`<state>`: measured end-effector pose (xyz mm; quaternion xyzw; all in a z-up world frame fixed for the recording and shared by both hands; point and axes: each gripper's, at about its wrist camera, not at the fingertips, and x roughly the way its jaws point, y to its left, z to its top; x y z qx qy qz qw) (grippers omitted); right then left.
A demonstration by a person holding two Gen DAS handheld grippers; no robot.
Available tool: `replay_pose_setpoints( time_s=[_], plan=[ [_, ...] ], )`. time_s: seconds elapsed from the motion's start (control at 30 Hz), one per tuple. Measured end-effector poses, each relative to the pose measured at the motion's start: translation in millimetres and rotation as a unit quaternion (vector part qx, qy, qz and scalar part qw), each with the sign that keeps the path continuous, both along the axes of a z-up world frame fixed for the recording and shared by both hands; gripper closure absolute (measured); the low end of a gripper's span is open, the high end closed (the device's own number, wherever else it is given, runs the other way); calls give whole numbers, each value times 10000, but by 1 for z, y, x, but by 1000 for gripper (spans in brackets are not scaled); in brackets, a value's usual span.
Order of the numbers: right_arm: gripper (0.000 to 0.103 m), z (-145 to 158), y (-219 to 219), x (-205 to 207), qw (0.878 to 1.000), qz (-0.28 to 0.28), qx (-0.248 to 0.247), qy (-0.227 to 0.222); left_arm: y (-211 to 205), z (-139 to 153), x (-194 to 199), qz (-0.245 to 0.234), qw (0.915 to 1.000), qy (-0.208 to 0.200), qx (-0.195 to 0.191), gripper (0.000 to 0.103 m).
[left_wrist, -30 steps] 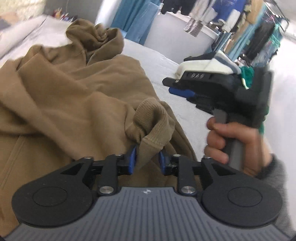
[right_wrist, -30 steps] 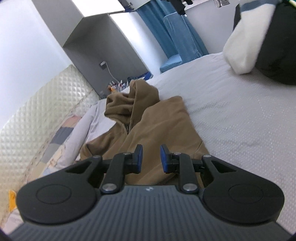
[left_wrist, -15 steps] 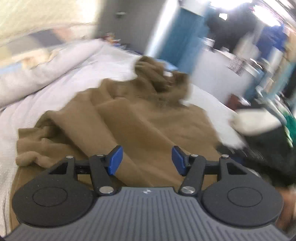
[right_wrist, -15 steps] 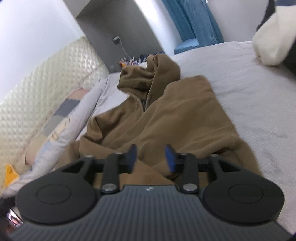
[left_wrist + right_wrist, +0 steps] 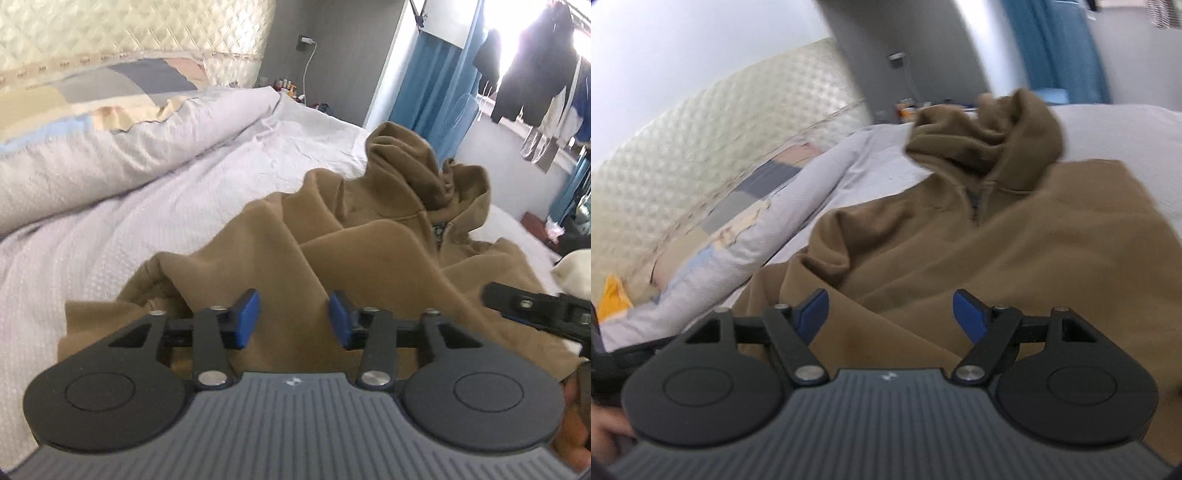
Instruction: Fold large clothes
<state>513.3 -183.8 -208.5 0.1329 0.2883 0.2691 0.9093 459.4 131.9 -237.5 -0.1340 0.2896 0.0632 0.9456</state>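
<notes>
Cuff dropped, L gripper (image 5: 293, 317) narrowing, empty, R gripper (image 5: 891, 314) widening, empty, above hoodie (image 5: 369, 258).

**Colours and patterns on the bed**

Plain tan-brown hoodie (image 5: 369, 258), no print. Pale lilac-white bedspread (image 5: 155, 206), fine woven dot texture. Patchwork pillow (image 5: 122, 88): grey, cream, peach, light blue blocks. Cream headboard (image 5: 110, 29), quilted diamond pattern. Blue curtain (image 5: 432, 96). Grey wall (image 5: 332, 55). Black left gripper (image 5: 293, 317) and right gripper (image 5: 890, 317), blue pads, grey ribbed body. Yellow-orange scrap (image 5: 613, 299) at far left.
</notes>
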Motion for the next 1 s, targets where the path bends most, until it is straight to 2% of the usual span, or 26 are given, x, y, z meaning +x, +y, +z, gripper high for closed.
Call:
replay_pose_setpoints(
  time_s=[0.17,0.2,0.23,0.27,0.3,0.33,0.43,0.63,0.7,0.77,0.83,0.97,1.0],
  plan=[
    [26,-28,35,12,9977,532,-424,70,11,-7,2,116,9995,41,-286,88],
    [30,-33,41,11,9967,510,-634,75,13,-7,1,127,9993,31,-355,92],
    [43,-33,44,9,9957,494,-780,23,16,-7,0,150,9990,6,-432,93],
    [50,-32,44,6,9952,514,-830,-67,19,-7,-2,185,9985,-35,-520,94],
    [63,-28,43,3,9952,520,-815,-165,22,-6,-4,228,9977,-79,-627,94],
    [82,-26,43,1,9950,553,-807,-219,24,-5,-7,283,9969,-107,-727,95],
    [90,-15,40,-7,9952,615,-710,-286,34,2,-21,423,9923,-375,-1104,96],
    [93,31,29,-32,9954,310,-133,-896,53,24,-57,595,9813,-1098,-1466,96],
    [93,44,19,-37,9951,183,16,-974,56,29,-60,532,9797,-1156,-1550,96],
    [93,47,15,-38,9968,121,37,-794,51,30,-58,522,9831,-1046,-1411,96],
    [93,37,19,-36,9983,42,-310,-482,45,24,-51,548,9878,-788,-1229,96],
    [88,-13,18,-21,9951,-25,-669,725,43,2,-33,502,9909,-176,-1238,95],
    [87,-26,18,-19,9929,-18,-761,914,42,-1,-30,511,9915,-105,-1193,95]
  ],
)
